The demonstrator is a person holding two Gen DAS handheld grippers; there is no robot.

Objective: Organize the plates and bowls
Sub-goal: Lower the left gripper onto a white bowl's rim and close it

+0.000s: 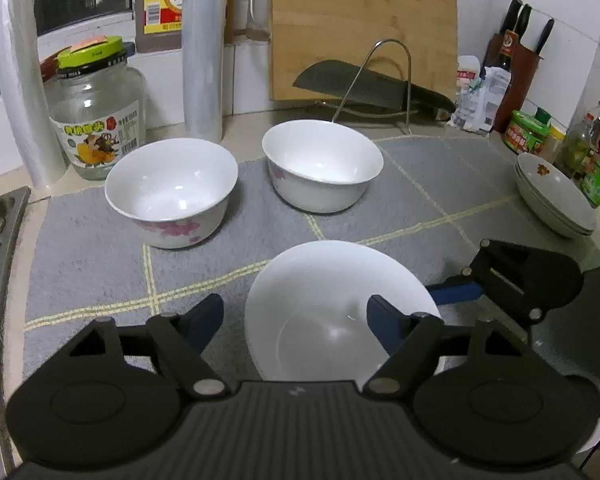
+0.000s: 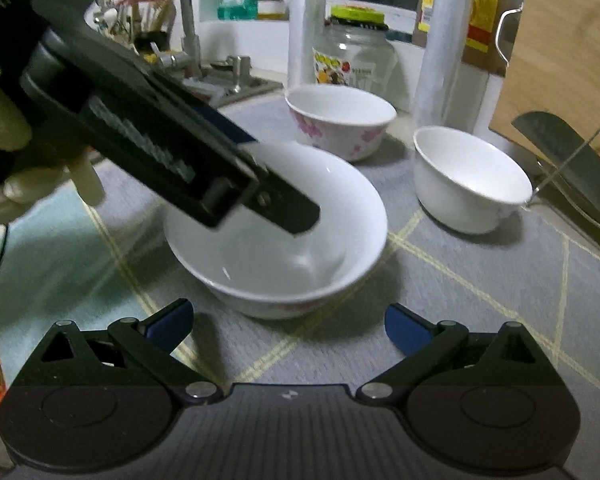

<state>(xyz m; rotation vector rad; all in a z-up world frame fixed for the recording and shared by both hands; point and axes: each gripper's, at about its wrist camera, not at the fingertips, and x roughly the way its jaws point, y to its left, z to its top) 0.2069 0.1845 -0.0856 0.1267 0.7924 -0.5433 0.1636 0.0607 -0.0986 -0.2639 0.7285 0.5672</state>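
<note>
Left gripper (image 1: 296, 320) is pointing steeply downward, its jaws standing partly apart, one blue finger (image 1: 392, 332) sitting inside the nearest bowl (image 1: 320, 300) and the other outside its rim (pad contact cannot be judged). A gloved hand (image 2: 16, 152) is gripping its handle. Right gripper (image 2: 288, 328) is hovering just beside that bowl, its jaws spread wide with nothing between them.

**Legible markings on the counter**

Glass jar (image 1: 98, 120): label with a peach picture and green-yellow Chinese characters, unreadable. Behind the jar, brown bottle (image 1: 160, 0): yellow label, one large dark character and a barcode. No numbers legible.
</note>
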